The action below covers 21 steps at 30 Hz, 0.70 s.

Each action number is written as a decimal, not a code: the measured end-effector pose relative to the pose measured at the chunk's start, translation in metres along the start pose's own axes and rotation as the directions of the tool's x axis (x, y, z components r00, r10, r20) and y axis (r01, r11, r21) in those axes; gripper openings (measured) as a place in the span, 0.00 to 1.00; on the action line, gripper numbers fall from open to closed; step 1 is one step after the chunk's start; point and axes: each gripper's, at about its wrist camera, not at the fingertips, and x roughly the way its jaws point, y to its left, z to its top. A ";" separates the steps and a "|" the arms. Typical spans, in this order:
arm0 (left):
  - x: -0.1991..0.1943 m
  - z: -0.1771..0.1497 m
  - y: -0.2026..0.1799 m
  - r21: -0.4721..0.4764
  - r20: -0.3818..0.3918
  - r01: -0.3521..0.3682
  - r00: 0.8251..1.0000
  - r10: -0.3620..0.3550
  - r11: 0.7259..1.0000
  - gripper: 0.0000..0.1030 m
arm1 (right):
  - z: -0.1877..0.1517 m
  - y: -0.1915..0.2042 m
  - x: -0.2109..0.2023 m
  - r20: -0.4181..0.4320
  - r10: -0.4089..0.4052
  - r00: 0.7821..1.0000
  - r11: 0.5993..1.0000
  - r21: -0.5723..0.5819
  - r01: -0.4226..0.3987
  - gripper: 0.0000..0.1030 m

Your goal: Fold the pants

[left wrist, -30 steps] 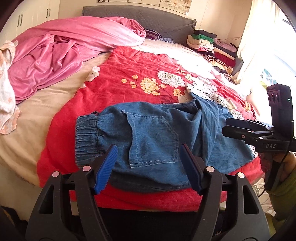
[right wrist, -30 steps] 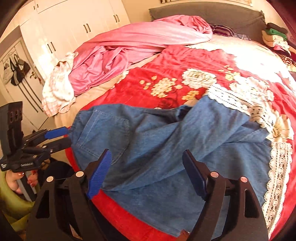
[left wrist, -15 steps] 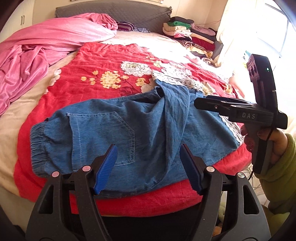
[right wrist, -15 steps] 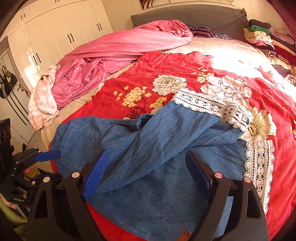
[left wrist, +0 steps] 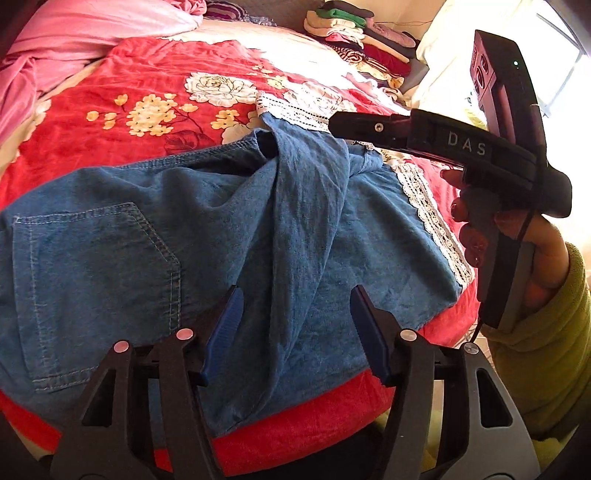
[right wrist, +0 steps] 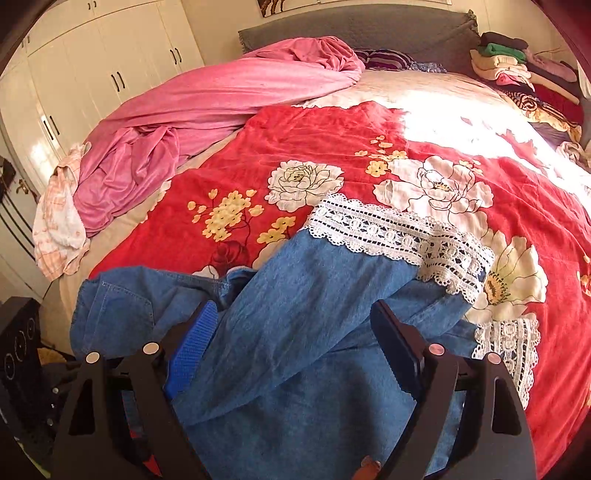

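Note:
Blue denim pants [left wrist: 207, 236] with white lace hems [right wrist: 399, 236] lie crumpled on the red floral blanket [left wrist: 110, 85] at the bed's near edge; one leg is twisted over the other. A back pocket [left wrist: 92, 280] faces up at the left. My left gripper [left wrist: 295, 325] is open, just above the pants near the front edge. My right gripper [right wrist: 291, 332] is open, over the crossed upper leg; it also shows from the side in the left wrist view [left wrist: 336, 123], over the lace hem.
A pink sheet [right wrist: 207, 122] is bunched at the bed's far left. A stack of folded clothes [right wrist: 517, 70] sits at the far right by the grey headboard [right wrist: 369, 29]. White wardrobes [right wrist: 92, 74] stand at the left.
Both grippers have moved forward and lower over the pants. The left one has shifted right, from the pocket side toward the twisted leg. Both stay open.

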 end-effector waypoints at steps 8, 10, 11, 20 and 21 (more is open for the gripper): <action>0.027 0.017 0.016 -0.108 -0.022 0.119 0.992 -0.122 0.987 0.20 | 0.022 -0.003 0.028 -0.042 -0.007 0.999 1.000 -0.002 0.007 0.82; 0.029 0.017 0.015 -0.113 -0.019 0.135 0.990 -0.138 0.984 0.16 | 0.029 0.001 0.036 -0.048 -0.015 0.999 1.000 -0.019 0.014 0.82; 0.030 0.017 0.013 -0.104 -0.023 0.136 0.990 -0.139 0.985 0.16 | 0.033 0.004 0.040 -0.050 -0.013 0.999 1.000 -0.028 0.012 0.82; 0.038 0.009 -0.006 -0.039 -0.052 0.125 0.991 -0.127 0.991 0.16 | 0.065 0.021 0.103 -0.115 -0.166 0.979 0.980 -0.128 0.151 0.80; 0.037 0.010 -0.008 -0.034 -0.052 0.124 0.991 -0.126 0.992 0.16 | 0.066 0.018 0.111 -0.126 -0.195 0.973 0.975 -0.129 0.179 0.80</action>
